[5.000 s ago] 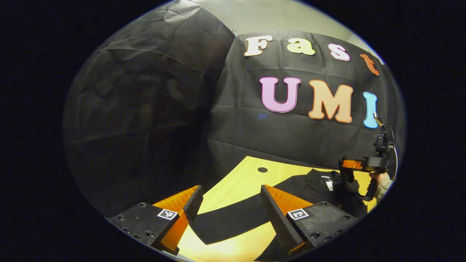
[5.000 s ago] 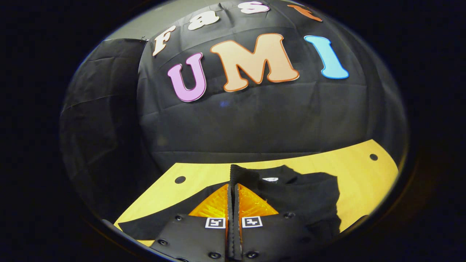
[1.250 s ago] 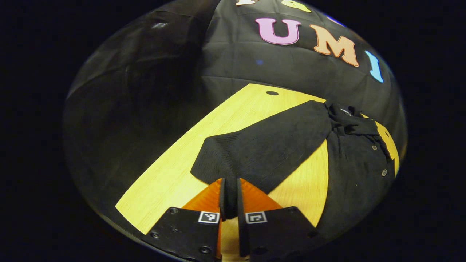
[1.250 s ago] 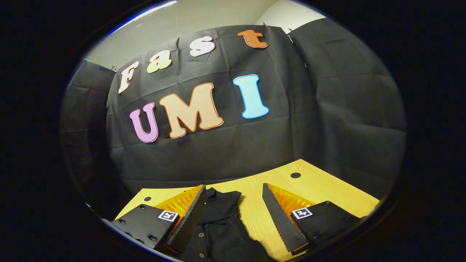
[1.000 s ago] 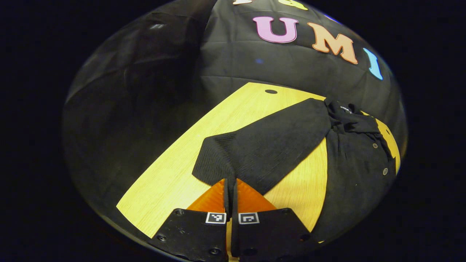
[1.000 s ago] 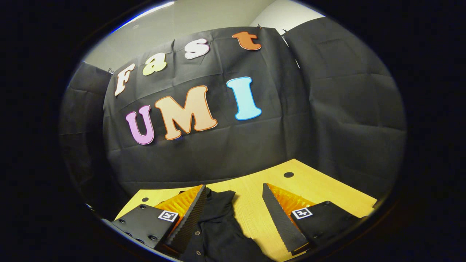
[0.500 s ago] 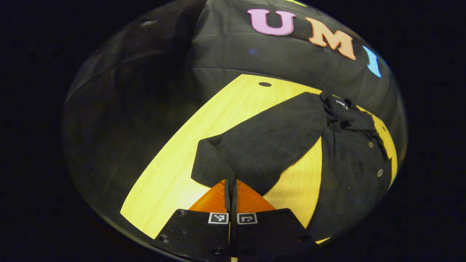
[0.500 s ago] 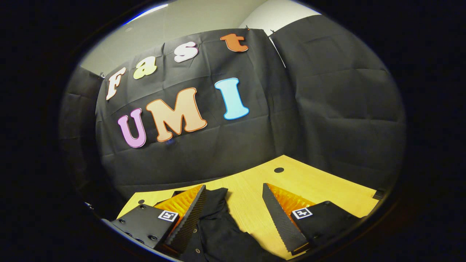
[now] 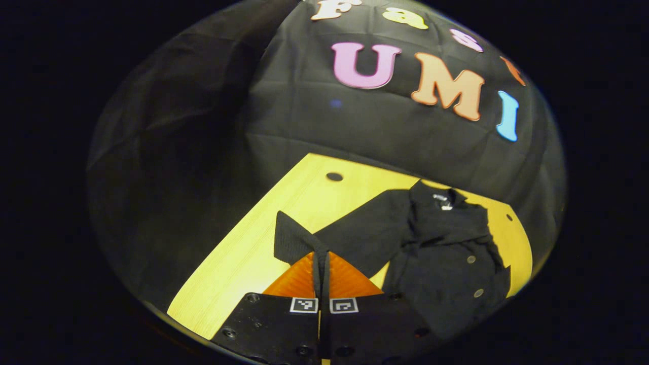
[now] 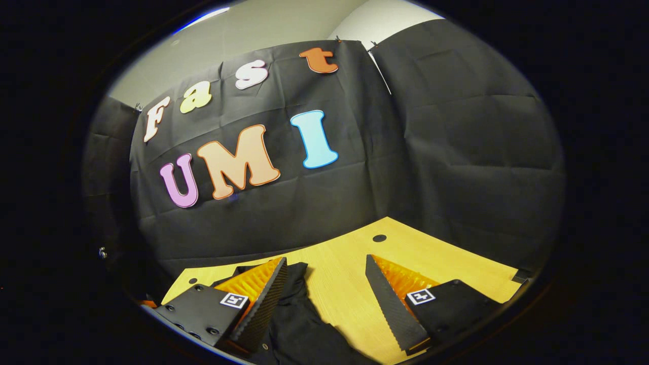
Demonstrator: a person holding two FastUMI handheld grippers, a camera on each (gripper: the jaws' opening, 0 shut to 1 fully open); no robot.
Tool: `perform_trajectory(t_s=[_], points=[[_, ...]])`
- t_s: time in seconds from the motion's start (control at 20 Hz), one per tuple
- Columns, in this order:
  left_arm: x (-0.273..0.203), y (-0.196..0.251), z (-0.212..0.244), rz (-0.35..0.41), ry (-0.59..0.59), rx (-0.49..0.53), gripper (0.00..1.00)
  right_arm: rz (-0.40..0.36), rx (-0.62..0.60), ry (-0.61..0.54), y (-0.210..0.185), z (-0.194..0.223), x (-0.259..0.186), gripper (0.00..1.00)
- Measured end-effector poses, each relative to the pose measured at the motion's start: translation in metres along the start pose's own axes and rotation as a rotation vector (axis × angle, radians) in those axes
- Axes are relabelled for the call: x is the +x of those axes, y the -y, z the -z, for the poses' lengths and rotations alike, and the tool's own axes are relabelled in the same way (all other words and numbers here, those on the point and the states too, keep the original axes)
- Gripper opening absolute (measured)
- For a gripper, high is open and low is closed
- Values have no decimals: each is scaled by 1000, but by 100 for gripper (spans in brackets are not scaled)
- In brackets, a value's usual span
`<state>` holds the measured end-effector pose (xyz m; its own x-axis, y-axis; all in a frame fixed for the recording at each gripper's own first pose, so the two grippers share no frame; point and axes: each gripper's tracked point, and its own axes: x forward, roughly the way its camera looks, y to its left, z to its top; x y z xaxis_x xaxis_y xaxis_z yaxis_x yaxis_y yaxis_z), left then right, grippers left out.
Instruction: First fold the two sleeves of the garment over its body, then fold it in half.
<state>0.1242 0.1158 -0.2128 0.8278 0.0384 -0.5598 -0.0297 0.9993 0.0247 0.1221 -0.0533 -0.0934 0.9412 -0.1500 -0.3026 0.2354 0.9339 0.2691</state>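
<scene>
Right hand-held gripper (image 10: 324, 299), fingers wide apart, above black garment (image 10: 299, 324) on yellow wooden table (image 10: 350, 263).

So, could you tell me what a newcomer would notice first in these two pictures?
Most striking is the black buttoned garment spread on the yellow wooden table, to the right in the left gripper view. Next is its sleeve, stretched out to the left, its cuff pinched and lifted by the shut left hand-held gripper at the bottom of that view. In the right gripper view, the right hand-held gripper hangs open over the table beside the garment's edge.
</scene>
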Motion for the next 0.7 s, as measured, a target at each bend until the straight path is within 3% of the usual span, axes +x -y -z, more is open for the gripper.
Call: perform_trajectory(t_s=[0.15,0.3,0.7], points=[[7,56,-33,60,60,-31,0,-18,-6,-23,15,-6,11,93],[20,114,-56,108,117,-31,0,-27,-1,-26,36,-17,24,97],[48,256,-74,252,142,41,0,-88,-62,-69,60,-17,52,97]])
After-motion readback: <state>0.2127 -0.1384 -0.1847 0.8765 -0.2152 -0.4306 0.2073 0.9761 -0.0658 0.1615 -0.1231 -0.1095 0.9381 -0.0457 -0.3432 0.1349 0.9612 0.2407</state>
